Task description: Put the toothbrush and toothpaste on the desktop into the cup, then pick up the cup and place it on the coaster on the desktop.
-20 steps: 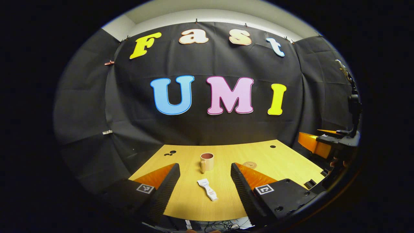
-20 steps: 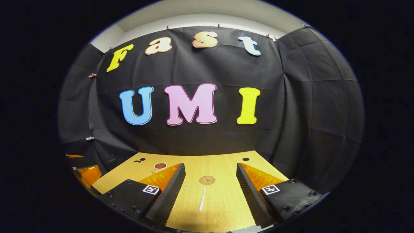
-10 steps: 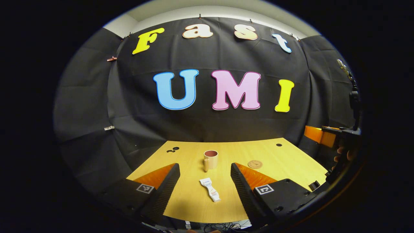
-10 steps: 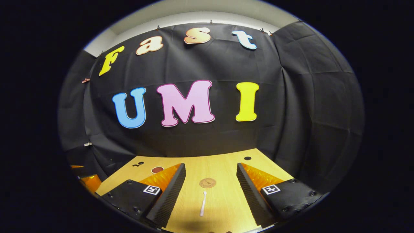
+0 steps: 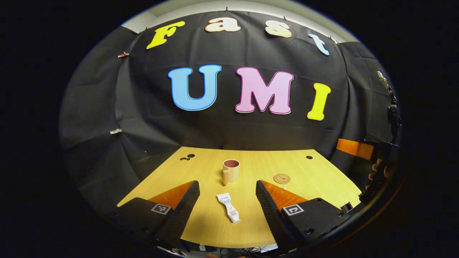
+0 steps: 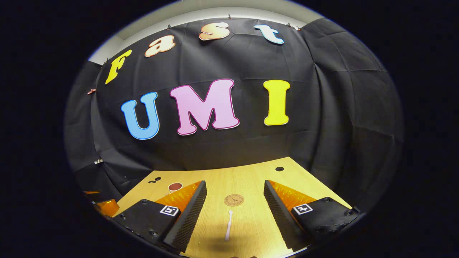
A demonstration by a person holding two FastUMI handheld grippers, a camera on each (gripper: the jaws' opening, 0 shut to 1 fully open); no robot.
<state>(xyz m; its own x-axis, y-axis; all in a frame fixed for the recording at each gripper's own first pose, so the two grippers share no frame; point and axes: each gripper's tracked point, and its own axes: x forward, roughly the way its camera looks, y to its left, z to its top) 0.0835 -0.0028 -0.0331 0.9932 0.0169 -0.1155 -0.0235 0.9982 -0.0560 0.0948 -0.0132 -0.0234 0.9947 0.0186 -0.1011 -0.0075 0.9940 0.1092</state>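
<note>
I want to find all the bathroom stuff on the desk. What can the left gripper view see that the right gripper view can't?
The left gripper view has the toothpaste lying flat between the open left gripper fingers. The right gripper view has the toothbrush lying between the open right gripper fingers. Both see the cup, the coaster and the wooden desk.

Sharp, evenly lit desk (image 5: 315, 179) under overhead light — soft shadows at its near edge, fisheye bending the edges
</note>
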